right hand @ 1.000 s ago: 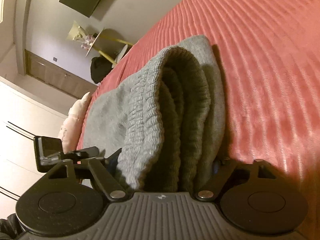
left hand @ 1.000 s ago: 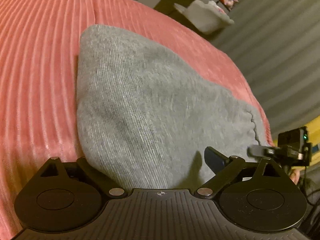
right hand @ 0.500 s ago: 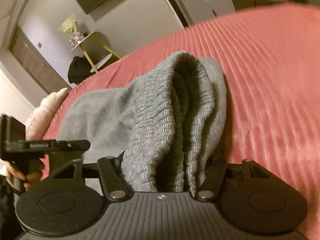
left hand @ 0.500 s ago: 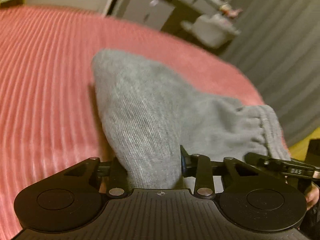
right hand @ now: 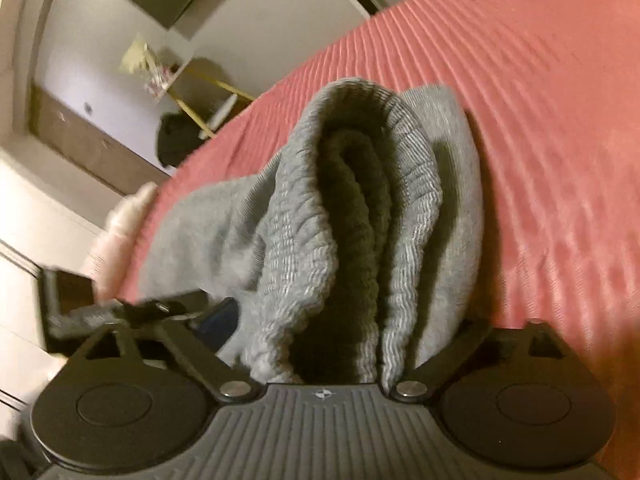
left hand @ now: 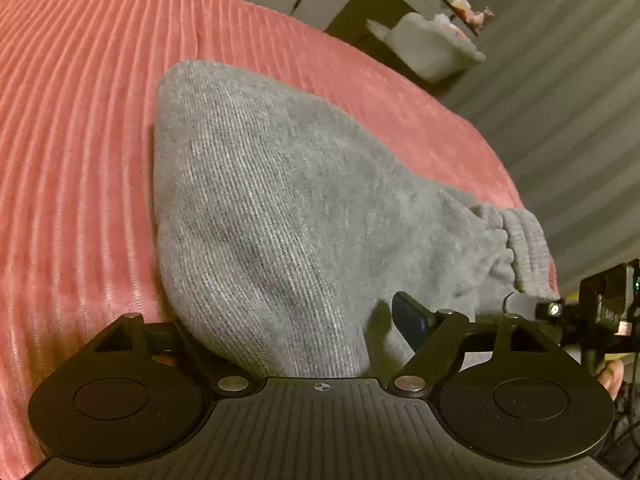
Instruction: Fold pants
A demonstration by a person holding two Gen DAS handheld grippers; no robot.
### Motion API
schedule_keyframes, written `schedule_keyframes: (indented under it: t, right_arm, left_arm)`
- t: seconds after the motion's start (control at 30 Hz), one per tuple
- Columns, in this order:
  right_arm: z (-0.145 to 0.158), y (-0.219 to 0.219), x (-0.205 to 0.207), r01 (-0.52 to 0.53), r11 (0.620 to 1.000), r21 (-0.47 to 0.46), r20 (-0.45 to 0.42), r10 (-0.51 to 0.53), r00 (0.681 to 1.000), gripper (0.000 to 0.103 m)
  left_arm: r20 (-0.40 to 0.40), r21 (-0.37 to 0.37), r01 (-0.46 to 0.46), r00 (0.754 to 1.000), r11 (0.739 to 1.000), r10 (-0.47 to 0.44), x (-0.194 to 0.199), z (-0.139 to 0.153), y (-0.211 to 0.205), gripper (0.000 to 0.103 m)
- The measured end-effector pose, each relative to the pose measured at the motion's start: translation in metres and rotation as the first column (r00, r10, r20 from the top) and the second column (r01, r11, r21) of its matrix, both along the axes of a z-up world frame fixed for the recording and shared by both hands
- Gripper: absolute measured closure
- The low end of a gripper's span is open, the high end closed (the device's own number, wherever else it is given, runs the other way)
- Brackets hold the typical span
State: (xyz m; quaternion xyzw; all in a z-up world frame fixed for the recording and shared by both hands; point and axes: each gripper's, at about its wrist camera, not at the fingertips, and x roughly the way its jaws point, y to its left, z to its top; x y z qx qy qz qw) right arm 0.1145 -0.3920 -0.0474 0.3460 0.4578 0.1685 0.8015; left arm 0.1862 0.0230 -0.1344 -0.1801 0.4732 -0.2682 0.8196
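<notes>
The grey pants (left hand: 280,208) lie folded into a thick bundle on the red bedspread (left hand: 72,120), near its edge closest to both cameras, so the folding looks nearly done; what is left seems only letting go and perhaps flattening the stack.

The left gripper (left hand: 296,344) has just been opening, its jaws now apart with the cloth between them, one finger (left hand: 408,320) clear of it. The right gripper (right hand: 344,352) has also just been opening and stands wide around the waistband (right hand: 360,216). Its fingertips are buried in cloth, so contact there is hard to judge. The bundle's underside and far end are hidden.
</notes>
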Motion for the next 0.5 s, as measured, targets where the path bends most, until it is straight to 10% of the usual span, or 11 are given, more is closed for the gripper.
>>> schedule_keyframes:
  t: [0.13, 0.2, 0.5]
  right_arm:
    - [0.001, 0.006, -0.005, 0.022, 0.999, -0.044, -0.006, -0.022, 1.0, 0.009]
    - [0.01, 0.024, -0.008, 0.033, 0.971, -0.238, 0.009, -0.031, 0.999, 0.039]
    - [0.064, 0.039, -0.015, 0.104, 0.948, -0.299, 0.181, -0.051, 0.982, 0.047]
  left_arm:
    - [0.029, 0.049, -0.015, 0.999, 0.999, 0.013, 0.002, 0.006, -0.006, 0.06]
    - [0.068, 0.058, -0.019, 0.998, 0.998, 0.015, -0.002, 0.012, -0.009, 0.068]
    - [0.233, 0.092, -0.026, 0.972, 0.995, 0.004, 0.001, 0.068, -0.022, 0.071]
